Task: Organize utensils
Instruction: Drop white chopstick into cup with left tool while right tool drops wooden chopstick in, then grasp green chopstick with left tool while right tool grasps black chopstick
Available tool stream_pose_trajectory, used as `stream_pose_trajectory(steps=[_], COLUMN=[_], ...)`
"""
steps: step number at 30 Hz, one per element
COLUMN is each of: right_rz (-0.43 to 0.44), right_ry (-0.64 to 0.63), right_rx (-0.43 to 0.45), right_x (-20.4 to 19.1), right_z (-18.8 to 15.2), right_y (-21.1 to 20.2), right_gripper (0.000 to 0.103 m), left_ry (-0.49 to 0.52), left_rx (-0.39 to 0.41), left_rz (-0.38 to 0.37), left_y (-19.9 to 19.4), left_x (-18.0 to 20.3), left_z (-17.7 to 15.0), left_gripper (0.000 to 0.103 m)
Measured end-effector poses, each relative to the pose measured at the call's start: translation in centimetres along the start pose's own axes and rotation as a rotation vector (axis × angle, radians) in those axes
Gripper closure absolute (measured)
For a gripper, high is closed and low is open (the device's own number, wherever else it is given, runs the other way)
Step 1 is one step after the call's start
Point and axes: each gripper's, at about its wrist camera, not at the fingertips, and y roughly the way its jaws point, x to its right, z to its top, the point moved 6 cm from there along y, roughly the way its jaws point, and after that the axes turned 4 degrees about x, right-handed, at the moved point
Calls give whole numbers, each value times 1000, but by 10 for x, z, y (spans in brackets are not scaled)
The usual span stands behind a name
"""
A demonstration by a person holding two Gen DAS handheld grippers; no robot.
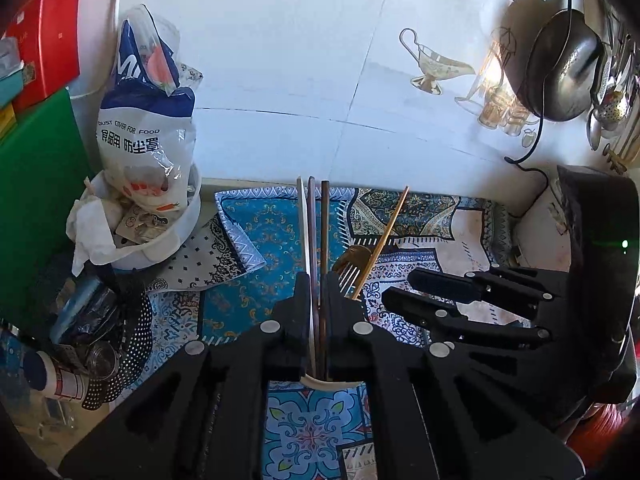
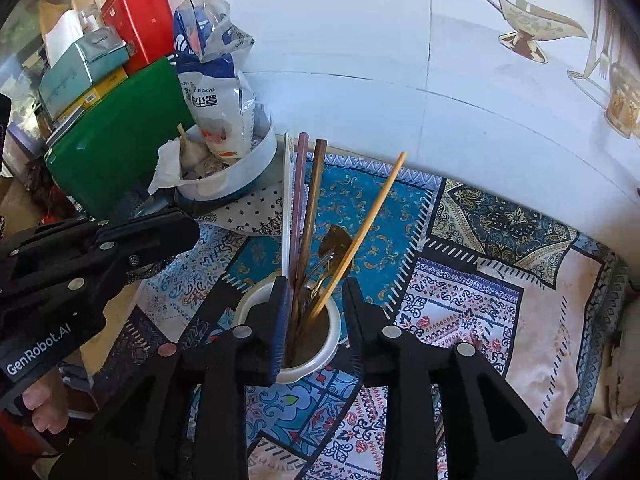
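A white cup stands on the patterned cloth. It holds a white stick, a pink chopstick, a brown chopstick, a bamboo chopstick and a gold fork and spoon. My right gripper hovers over the cup, open, its fingers either side of the utensils and pressing on none. My left gripper is shut; the three sticks show through the slit between its fingers, above the cup rim. In the right wrist view the left gripper sits left of the cup, holding nothing.
A white bowl with a plastic bag and tissue stands behind the cup on the left, beside a green board and a red tin. The tiled wall is close behind. A dark pan and ladles hang at right. A hand grips the left handle.
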Motion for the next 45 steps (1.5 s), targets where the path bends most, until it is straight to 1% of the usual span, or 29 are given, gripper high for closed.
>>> stream_pose_trajectory(steps=[3,5,8,10,11,12,13,16,23,27,30,37,42,44,45], right_rz=[-20,-30,-50,-63,-68,-77,-86,-109,-173,-210,-225,-238,-256,-240,-228], right_ry=[-1,2,7,12,14,16,18,31,77,118,149,218,241,258,268], right_rx=[25,46,73,87,92,99,104,106,77,35,-3,-95,-153,-178,-189], right_x=[5,10,19,26,28,33,37,50,95,125,143,171,181,183,182], right_z=[1,1,-1,-3,-4,-6,-8,-17,-49,-72,-90,-134,-161,-170,-174], right_y=[-12,-22,-37,-46,-50,-55,-59,-69,-87,-89,-85,-72,-56,-47,-43], right_gripper=[67,60,57,55,53,52,52,51,50,50,50,50,50,50,50], left_ry=[-7,-1,3,8,14,21,28,43,89,104,119,159,150,155,157], left_rx=[28,47,65,77,81,82,79,69,13,-45,-107,-272,-348,-369,-380], left_rz=[11,21,20,25,28,26,24,10,-18,-43,-52,-44,-39,-29,-25], left_y=[-8,-13,-20,-25,-26,-28,-28,-26,-6,14,36,98,136,149,154], left_x=[5,9,17,24,28,33,38,55,101,123,137,154,156,156,154], left_z=[5,7,9,9,8,7,6,-1,-24,-40,-58,-101,-120,-126,-129], left_gripper=[90,87,82,75,74,70,65,55,54,54,54,54,54,58,63])
